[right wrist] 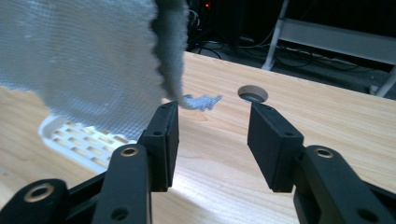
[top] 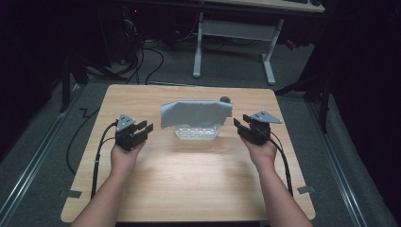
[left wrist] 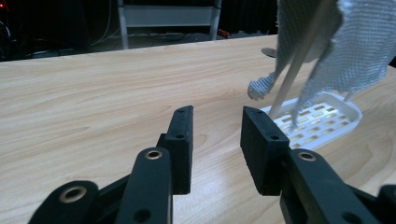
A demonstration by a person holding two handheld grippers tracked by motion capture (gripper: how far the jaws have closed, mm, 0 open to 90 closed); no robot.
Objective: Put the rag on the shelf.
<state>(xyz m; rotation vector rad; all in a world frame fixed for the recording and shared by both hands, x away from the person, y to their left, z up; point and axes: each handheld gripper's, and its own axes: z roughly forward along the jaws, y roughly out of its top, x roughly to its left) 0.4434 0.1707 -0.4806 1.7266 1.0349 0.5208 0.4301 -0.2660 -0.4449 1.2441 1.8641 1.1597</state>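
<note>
A grey-blue woven cloth (top: 196,114) hangs spread over a small white slotted rack (top: 197,134) at the middle of the wooden table (top: 189,175). My left gripper (top: 144,128) stands open to the cloth's left, apart from it, nothing between its jaws. In the left gripper view the cloth (left wrist: 348,46) hangs over a thin white rod (left wrist: 299,65) above the rack's tray (left wrist: 327,119). My right gripper (top: 240,122) stands open just right of the cloth. In the right gripper view the cloth (right wrist: 84,60) hangs close beside the left jaw, its frayed corner (right wrist: 201,101) touching the table.
A round hole with a dark cap (top: 225,99) sits in the table behind the cloth; it is seen again as the round hole (right wrist: 252,94) in the right gripper view. White desk legs (top: 269,61) and cables (top: 142,56) lie on the floor beyond the table's far edge.
</note>
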